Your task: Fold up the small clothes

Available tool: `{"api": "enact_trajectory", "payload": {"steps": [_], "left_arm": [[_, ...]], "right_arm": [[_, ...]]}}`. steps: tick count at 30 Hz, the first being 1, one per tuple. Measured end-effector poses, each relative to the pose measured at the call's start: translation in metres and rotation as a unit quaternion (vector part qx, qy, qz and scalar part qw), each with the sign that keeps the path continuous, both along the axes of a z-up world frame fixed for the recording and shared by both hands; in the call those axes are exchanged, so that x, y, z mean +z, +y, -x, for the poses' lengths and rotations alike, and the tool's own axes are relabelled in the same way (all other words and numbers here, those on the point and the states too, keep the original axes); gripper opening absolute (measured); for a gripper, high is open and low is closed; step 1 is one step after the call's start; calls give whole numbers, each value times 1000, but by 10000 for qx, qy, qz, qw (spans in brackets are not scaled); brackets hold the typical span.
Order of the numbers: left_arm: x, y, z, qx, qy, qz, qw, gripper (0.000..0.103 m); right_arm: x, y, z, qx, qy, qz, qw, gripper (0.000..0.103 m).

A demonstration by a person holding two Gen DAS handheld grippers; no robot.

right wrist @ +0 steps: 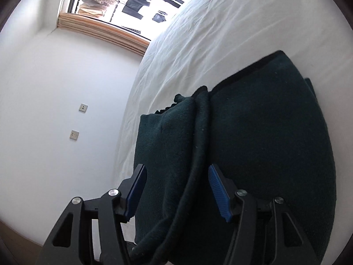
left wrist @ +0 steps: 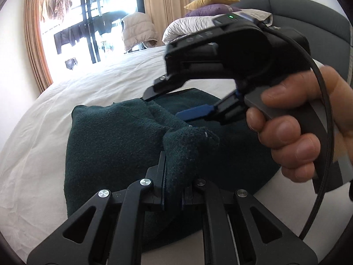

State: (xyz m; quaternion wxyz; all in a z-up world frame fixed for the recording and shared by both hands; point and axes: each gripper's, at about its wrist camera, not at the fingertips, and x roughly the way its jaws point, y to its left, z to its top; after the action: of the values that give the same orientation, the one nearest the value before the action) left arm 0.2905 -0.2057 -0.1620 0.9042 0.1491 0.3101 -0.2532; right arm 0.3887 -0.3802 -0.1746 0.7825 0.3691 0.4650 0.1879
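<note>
A dark green fleece garment [left wrist: 114, 137] lies partly folded on the white bed sheet [left wrist: 72, 88]. My left gripper [left wrist: 174, 176] is shut on a bunched edge of it, and the pinched cloth rises from between the jaws. A hand holds my right gripper [left wrist: 165, 106] just above the garment's far side; its jaws are open. In the right wrist view the right gripper [right wrist: 176, 190] stands open over the garment [right wrist: 264, 143], with a thick fold ridge running between the blue pads [right wrist: 218, 194]. The pads do not press on it.
Yellow and purple pillows [left wrist: 209, 4] and a rolled duvet lie against the grey headboard [left wrist: 308, 11]. A beige jacket [left wrist: 136, 31] hangs by the window with orange curtains [left wrist: 35, 44]. The bed's edge meets a white wall with two sockets [right wrist: 75, 134].
</note>
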Motion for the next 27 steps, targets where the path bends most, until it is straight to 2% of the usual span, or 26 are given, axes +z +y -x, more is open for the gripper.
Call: {"api": "enact_trajectory", "payload": {"steps": [5,7,10,11,14,21,27], "left_arm": [[-8,-7,5,-111,-52,-100,9999,8],[-11,-8,7,-146,-54,-140,9998,8],[-12,-6,10,-183,-59,-159,9997,8],[-13,-6,10,-193,-54,-165,9997,8],[-13,-9,14,-227,-58,-192,9995,8],[-2,-17,17,-405,-133,-196,9989,8],[3,-45,21,-681,-174,-212,9973,8]], "right_arm": [[-9,21,-25,398,236,405,9981,65],[-10,27,-32,527,202,563,9968,61],[-11,29,-40,595,157,858,9944,40],[-12,27,-41,569,146,912,9941,31],[-10,22,-38,458,-7,972,9942,16],[9,1,-25,110,-409,1064,9934,12],[12,-35,-14,-104,-436,1048,9935,12]]}}
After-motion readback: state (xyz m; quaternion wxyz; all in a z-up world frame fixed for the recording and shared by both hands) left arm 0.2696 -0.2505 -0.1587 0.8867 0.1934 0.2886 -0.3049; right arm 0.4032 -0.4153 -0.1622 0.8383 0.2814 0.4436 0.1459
